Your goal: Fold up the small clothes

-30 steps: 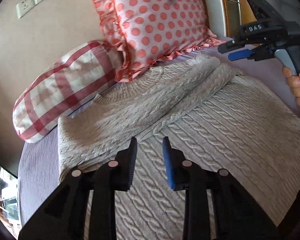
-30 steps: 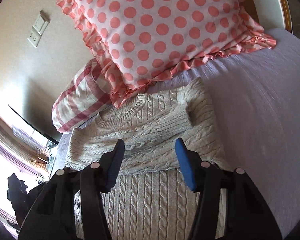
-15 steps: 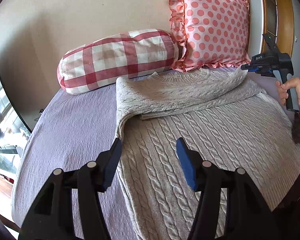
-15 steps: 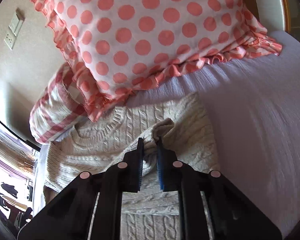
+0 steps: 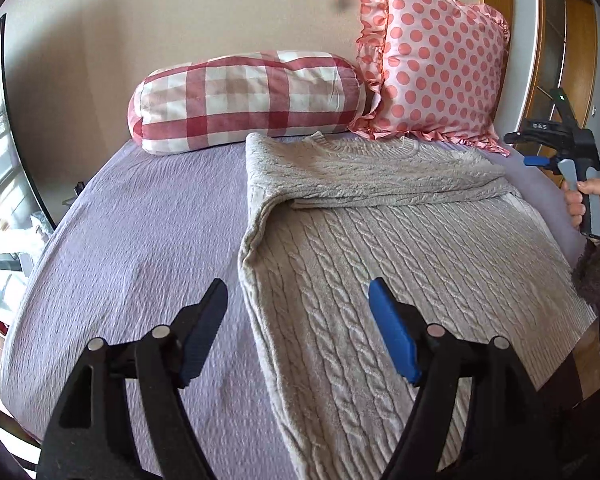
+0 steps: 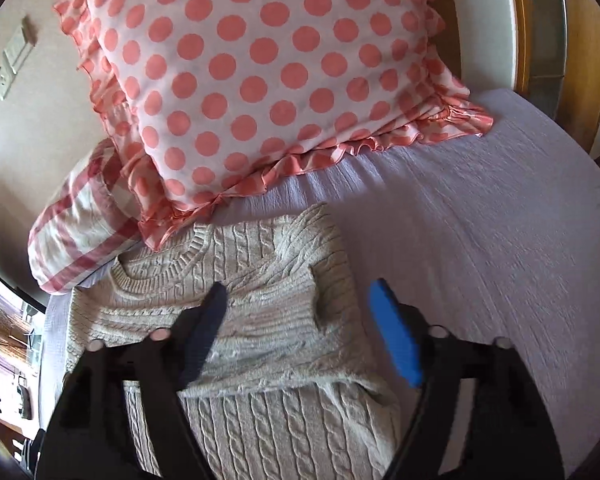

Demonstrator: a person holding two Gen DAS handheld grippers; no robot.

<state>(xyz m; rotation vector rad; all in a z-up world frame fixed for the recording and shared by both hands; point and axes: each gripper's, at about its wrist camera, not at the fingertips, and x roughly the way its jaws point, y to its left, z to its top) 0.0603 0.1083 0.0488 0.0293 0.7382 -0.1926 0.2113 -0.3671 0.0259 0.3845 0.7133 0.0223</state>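
A grey cable-knit sweater (image 5: 380, 248) lies flat on the lilac bedspread (image 5: 140, 240), both sleeves folded across its chest below the collar. My left gripper (image 5: 298, 320) is open and empty, held above the sweater's left edge near its lower body. My right gripper (image 6: 298, 312) is open and empty, hovering over the folded sleeves (image 6: 260, 320) near the sweater's right shoulder. The right gripper also shows in the left wrist view (image 5: 536, 148) at the far right, held in a hand.
A red-and-white checked bolster (image 5: 244, 100) and a pink polka-dot frilled pillow (image 5: 432, 60) lean on the wall behind the sweater's collar. The pillow (image 6: 260, 72) fills the top of the right wrist view. Bare bedspread (image 6: 480, 220) lies right of the sweater. A wooden frame (image 5: 576, 60) stands at right.
The right gripper was shut on a sleeve fold half a second ago; it has let go and opened. The left gripper has drawn back and opened wider, down by the sweater's left edge.
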